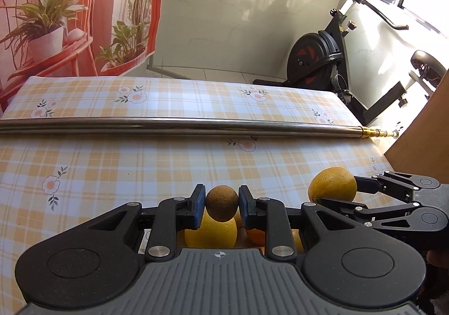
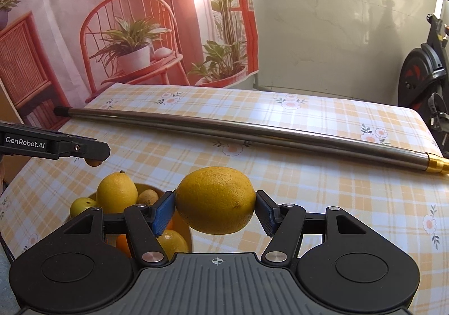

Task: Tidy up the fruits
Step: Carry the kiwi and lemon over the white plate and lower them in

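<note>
Below, bowl point(image 2: 183, 226) on bench point(image 2: 322, 188) filled with lemons point(image 2: 116, 191), oranges. Left tool point(image 1: 221, 202) clamped on small brown fruit point(image 1: 221, 204) above bowl; right tool point(image 2: 215, 209) clamped on large lemon point(image 2: 215, 200) beside it.

A small round brown fruit point(image 1: 221, 207) is held up in the air, pinched on both sides. A big yellow-orange lemon-shaped fruit point(image 2: 215, 200) is pinched too, lying sideways, at 3 o'clock from the brown one. Below them, a yellow bowl point(image 2: 185, 230) holds a tall yellow lemon point(image 2: 117, 192), a small brownish fruit point(image 2: 148, 197) and more yellow and orange fruits.
</note>
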The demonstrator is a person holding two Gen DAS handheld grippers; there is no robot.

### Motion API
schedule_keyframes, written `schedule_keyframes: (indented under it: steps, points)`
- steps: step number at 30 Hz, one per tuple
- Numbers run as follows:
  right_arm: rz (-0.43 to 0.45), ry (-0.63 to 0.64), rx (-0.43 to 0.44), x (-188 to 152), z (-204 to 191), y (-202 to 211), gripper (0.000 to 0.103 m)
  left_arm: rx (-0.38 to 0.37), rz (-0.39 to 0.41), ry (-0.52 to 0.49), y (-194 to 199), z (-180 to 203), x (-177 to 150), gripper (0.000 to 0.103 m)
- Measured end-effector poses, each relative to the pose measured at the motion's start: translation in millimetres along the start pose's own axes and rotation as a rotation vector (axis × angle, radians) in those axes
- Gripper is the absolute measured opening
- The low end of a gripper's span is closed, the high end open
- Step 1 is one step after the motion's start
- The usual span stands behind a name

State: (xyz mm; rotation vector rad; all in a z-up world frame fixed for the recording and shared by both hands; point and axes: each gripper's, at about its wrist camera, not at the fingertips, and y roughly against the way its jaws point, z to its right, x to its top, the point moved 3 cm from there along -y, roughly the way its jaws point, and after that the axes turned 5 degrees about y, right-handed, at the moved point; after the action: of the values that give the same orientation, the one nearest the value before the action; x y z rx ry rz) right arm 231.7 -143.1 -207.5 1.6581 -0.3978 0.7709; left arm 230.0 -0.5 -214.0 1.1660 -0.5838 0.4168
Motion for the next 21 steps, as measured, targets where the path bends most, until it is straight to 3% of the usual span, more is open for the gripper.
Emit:
schedule_keyframes:
  steps: [10, 21]
  points:
    - [0.004, 0.036, 0.012, -3.2, -26.5, 16.9, 0.058, 0.005, 0.004, 0.017, 27.5, -13.4, -31.9, 0.027]
    - [0.005, 0.059, 0.025, -6.2, -45.2, 27.2, 0.058, -0.009, 0.004, 0.030, 38.0, -16.6, -44.0, 0.027]
